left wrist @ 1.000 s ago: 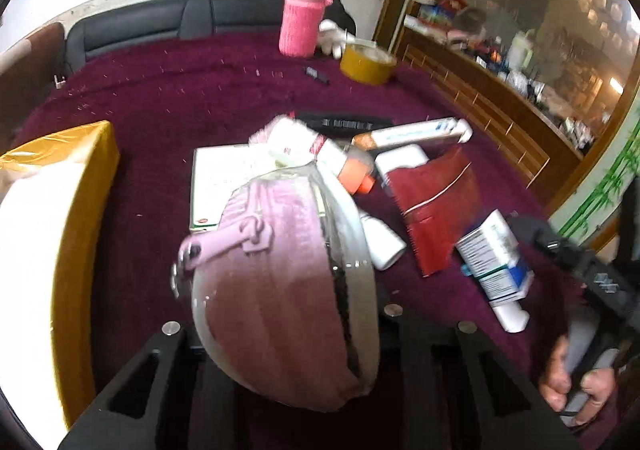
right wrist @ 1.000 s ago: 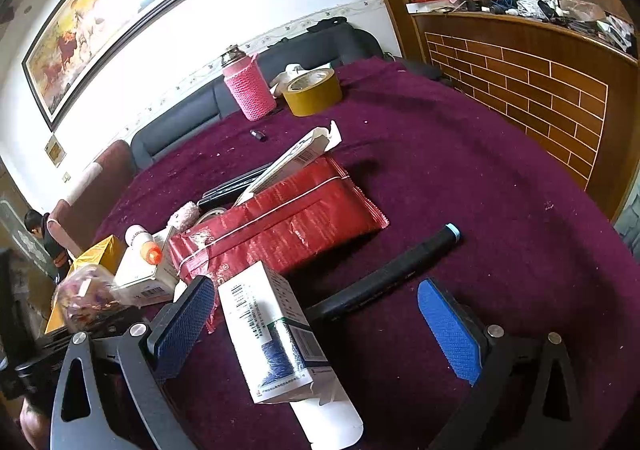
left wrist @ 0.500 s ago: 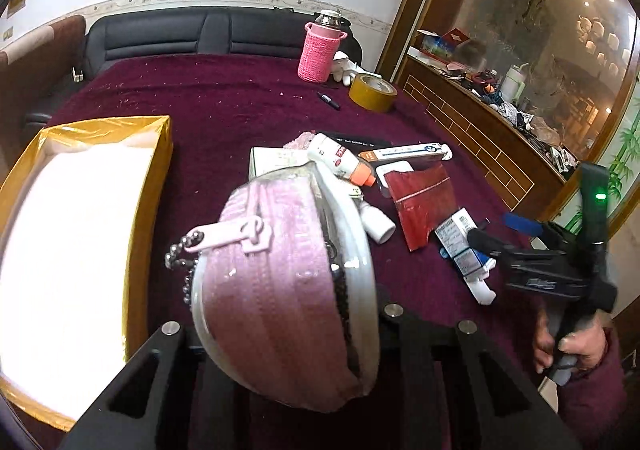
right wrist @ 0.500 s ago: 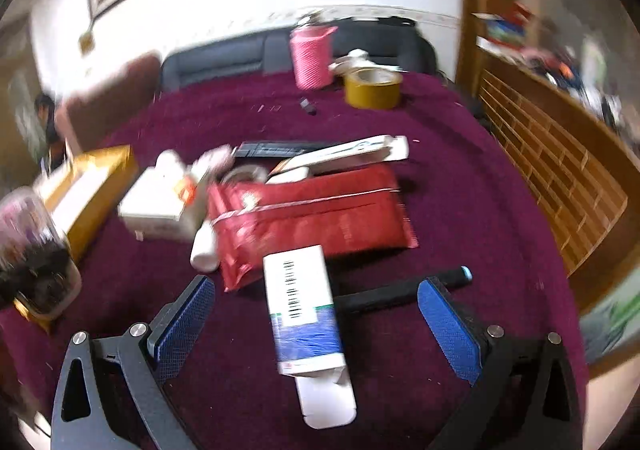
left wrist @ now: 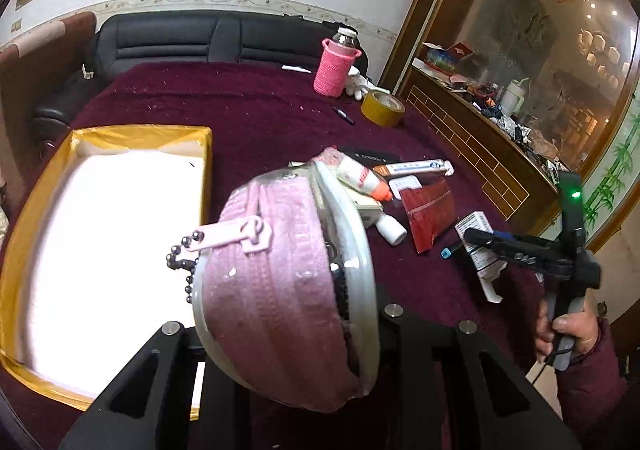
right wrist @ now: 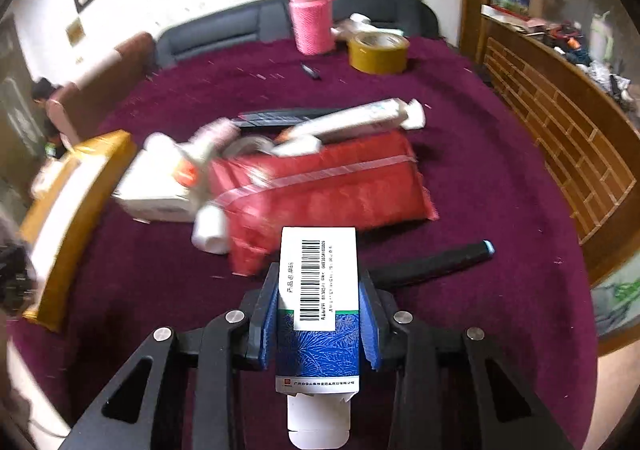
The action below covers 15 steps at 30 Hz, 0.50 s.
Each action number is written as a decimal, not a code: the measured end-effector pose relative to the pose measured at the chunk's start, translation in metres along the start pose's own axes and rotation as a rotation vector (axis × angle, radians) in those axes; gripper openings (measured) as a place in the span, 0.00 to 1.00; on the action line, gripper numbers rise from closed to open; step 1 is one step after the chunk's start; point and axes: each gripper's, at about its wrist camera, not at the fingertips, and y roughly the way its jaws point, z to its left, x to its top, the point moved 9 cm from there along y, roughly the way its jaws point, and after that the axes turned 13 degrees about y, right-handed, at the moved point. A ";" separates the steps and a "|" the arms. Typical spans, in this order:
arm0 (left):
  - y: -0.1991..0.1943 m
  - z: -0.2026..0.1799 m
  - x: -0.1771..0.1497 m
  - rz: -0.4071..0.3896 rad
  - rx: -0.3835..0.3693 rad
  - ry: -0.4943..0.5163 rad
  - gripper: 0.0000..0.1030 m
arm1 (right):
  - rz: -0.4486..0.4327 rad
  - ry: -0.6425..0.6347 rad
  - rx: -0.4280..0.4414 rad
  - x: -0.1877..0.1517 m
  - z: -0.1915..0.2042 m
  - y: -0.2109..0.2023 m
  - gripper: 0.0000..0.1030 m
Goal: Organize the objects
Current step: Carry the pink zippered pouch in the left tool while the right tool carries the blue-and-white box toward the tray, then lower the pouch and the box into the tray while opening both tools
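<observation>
Right gripper [right wrist: 319, 314]: blue ribbed pads, jaws just closed flat on a cardboard medicine box [right wrist: 318, 290], barcode side up, over plush maroon cloth [right wrist: 500, 178]. Left gripper [left wrist: 280, 334]: nearly closed on a rounded pink zip pouch [left wrist: 280, 290], clear-sided, beside the yellow-rimmed tray [left wrist: 206, 170].

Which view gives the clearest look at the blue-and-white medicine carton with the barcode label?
The right wrist view: the blue-and-white medicine carton fills the centre foreground, barcode facing the camera, clamped between the right gripper's blue pads, which have just closed on it. The left wrist view shows that carton only small at the right, partly behind the gripper.
</observation>
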 end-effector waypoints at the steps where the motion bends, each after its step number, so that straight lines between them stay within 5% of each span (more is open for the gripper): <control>1: -0.006 0.006 0.004 -0.003 0.005 0.007 0.25 | -0.001 0.000 0.041 0.002 0.010 -0.009 0.35; 10: -0.009 0.096 0.041 0.050 0.127 0.002 0.25 | 0.106 -0.035 0.375 0.029 0.153 -0.029 0.36; 15: 0.027 0.152 0.050 0.119 0.173 -0.057 0.25 | 0.175 -0.066 0.425 0.038 0.239 0.004 0.36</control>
